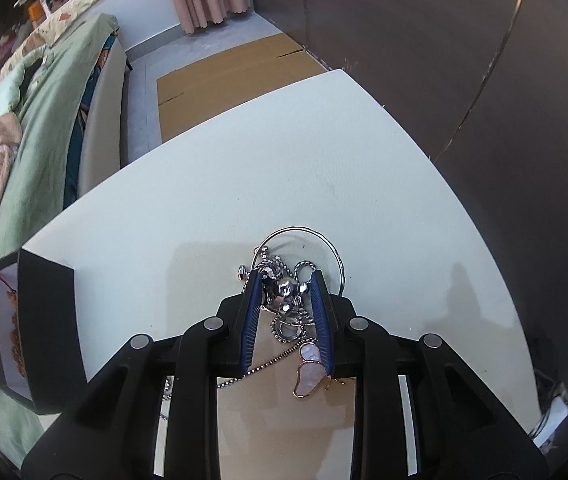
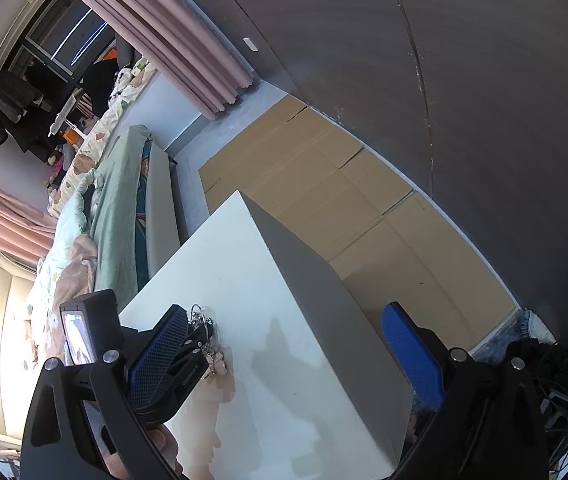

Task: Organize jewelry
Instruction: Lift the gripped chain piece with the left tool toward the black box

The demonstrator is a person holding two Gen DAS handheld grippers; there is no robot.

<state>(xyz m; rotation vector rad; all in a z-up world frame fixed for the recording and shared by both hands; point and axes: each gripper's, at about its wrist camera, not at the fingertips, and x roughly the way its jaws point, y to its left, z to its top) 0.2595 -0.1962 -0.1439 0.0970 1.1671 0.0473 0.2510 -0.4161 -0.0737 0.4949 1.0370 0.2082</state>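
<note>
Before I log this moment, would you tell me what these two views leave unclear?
- Left wrist view: jewelry tangle between the left gripper fingers; separate pieces indistinguishable.
- Left wrist view: black box interior, cut off by its wall.
- Right wrist view: the tangle, tiny, partly behind the gripper finger.

The left gripper has black arms and ribbed blue pads. Between them lie silver chains and a pearly pink pendant edged in gold. White table; black jewelry box at nine o'clock, its lining white.
</note>
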